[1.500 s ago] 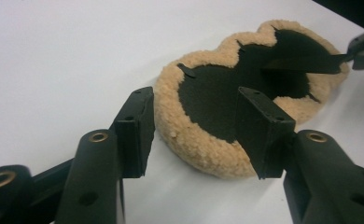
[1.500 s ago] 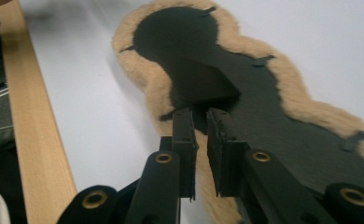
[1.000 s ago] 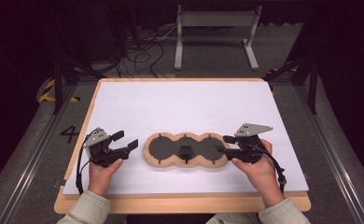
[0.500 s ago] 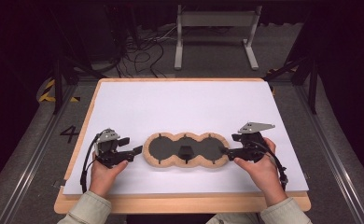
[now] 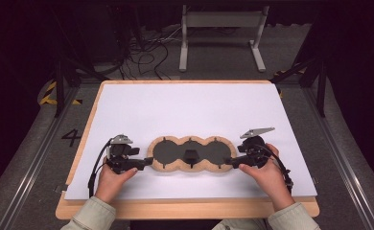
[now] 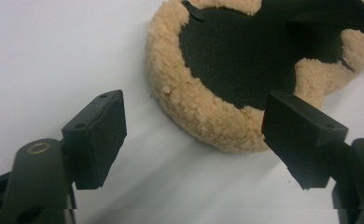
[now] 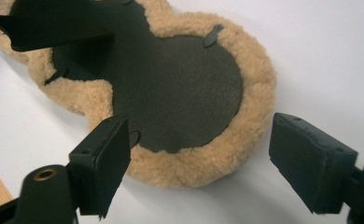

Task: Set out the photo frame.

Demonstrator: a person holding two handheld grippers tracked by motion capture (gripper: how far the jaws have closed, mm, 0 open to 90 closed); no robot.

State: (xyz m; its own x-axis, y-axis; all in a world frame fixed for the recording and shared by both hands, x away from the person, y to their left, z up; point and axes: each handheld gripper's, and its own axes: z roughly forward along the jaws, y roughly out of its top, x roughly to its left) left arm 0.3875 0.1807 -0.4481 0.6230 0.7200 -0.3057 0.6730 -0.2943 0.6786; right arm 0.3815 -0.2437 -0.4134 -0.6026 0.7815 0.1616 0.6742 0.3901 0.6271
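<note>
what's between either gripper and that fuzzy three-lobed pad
Nothing visible. The left gripper and right gripper sit open at opposite ends of the pad, with bare white table in the gaps.

1. A wooden desk carries a white sheet.
2. Behind it, tangled cables lie on the floor beside what looks like a grey metal stand.
3. A painted "4" marks the floor left.

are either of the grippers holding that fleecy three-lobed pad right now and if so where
Neither. Both the left gripper and right gripper stand open at opposite ends of the fleecy pad.
</note>
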